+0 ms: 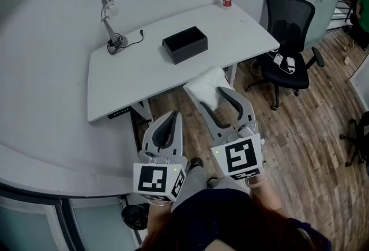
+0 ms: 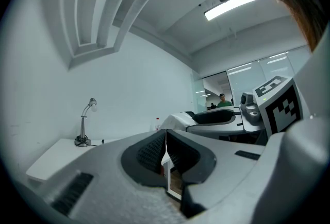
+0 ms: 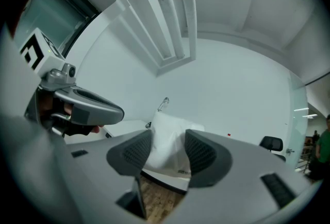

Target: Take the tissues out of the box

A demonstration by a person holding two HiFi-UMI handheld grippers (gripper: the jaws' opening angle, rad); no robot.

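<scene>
Your right gripper (image 1: 210, 96) grips the white tissue pack (image 1: 202, 82); your left gripper (image 1: 172, 116) is clenched shut, empty

Bright, even light from a ceiling strip (image 2: 230, 5); fisheye-warped gripper views, edges seemingly soft.

No words or numbers can be read. The left gripper (image 1: 172, 115) and right gripper (image 1: 212, 94) bear only black-and-white square markers (image 1: 159, 179). Small print on the tissue pack (image 3: 167, 140) is illegible.
</scene>
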